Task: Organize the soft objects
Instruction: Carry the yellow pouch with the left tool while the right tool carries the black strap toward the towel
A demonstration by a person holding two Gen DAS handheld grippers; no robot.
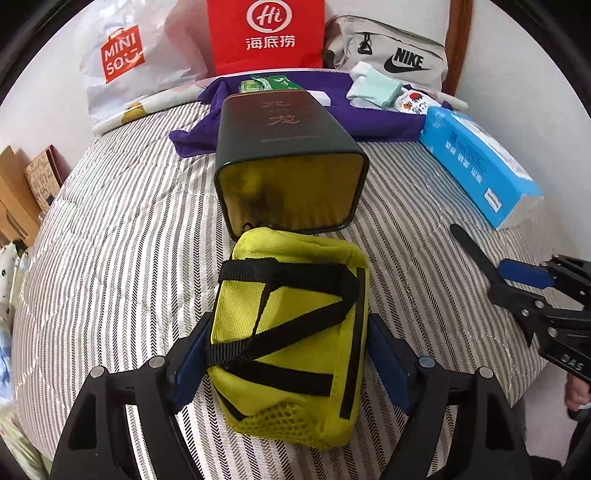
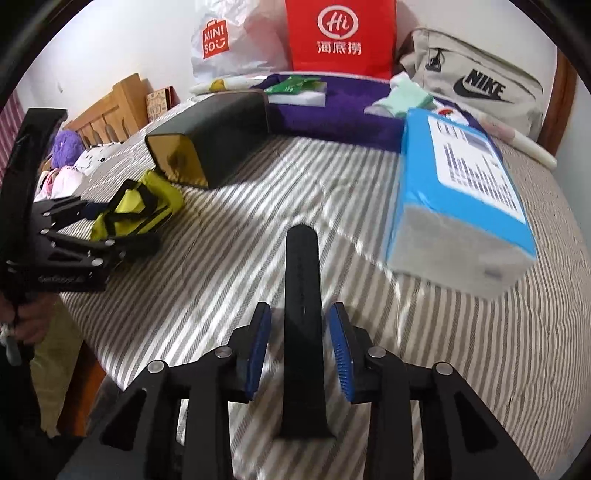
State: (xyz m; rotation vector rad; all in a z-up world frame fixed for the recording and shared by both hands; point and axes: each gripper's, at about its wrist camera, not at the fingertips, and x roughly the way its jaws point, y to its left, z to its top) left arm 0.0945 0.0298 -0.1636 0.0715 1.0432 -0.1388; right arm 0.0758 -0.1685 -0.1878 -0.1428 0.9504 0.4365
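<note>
The yellow-green pouch lies on the striped bed, its far end touching the open mouth of the dark tin box, which lies on its side. The left tongs stand apart, straddling the pouch, pads clear of it. The right tongs flank a black strap without pressing it. Recommended: re-grip the pouch squarely at mid-body and push straight into the box mouth; the loose webbing may snag on the rim.

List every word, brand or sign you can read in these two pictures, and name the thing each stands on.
"MINISO": white plastic bag.
"Hi" above three Chinese characters: red bag.
"NIKE" with swoosh: beige bag.
Reddish Chinese characters, too faint to read: dark tin.
Small print, blurred: blue tissue pack.
Embossed letters, unreadable: right tool's frame.
</note>
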